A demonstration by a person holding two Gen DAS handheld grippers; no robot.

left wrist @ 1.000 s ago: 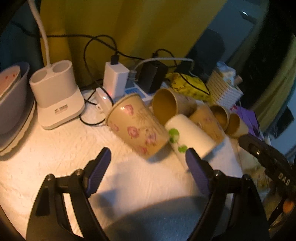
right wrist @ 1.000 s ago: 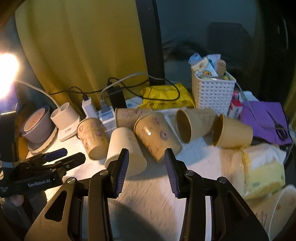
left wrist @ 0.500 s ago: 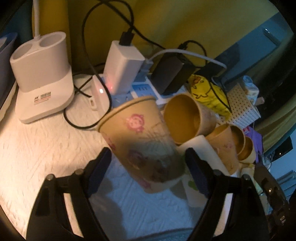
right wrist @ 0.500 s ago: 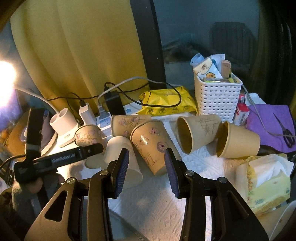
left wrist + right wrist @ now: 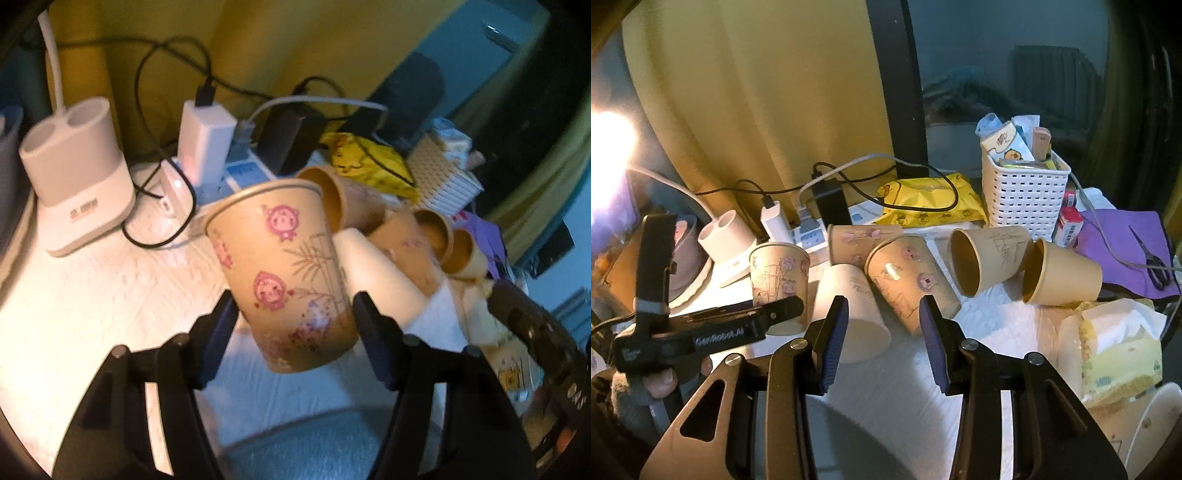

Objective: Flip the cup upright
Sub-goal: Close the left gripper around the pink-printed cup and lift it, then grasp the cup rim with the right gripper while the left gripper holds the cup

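My left gripper (image 5: 295,325) is shut on a tan paper cup with pink figures (image 5: 284,269), mouth up and nearly upright, slightly tilted. The same cup (image 5: 779,280) shows at the left in the right wrist view, held by the left gripper (image 5: 783,308). My right gripper (image 5: 882,332) is open and empty, above the white cloth, just in front of a white cup (image 5: 849,306) and a tan cup (image 5: 908,280), both on their sides. More tan cups (image 5: 990,264) lie on their sides to the right.
A power strip with chargers and cables (image 5: 812,229) lies behind the cups. A white lamp base (image 5: 77,177) stands at the left. A white basket (image 5: 1023,192), a yellow packet (image 5: 927,203), a purple cloth with scissors (image 5: 1130,251) and tissues (image 5: 1115,343) sit at the right.
The left gripper closed around the tan cup with pink figures and turned it from lying tilted on its side to nearly upright. The right gripper stayed open and barely moved.
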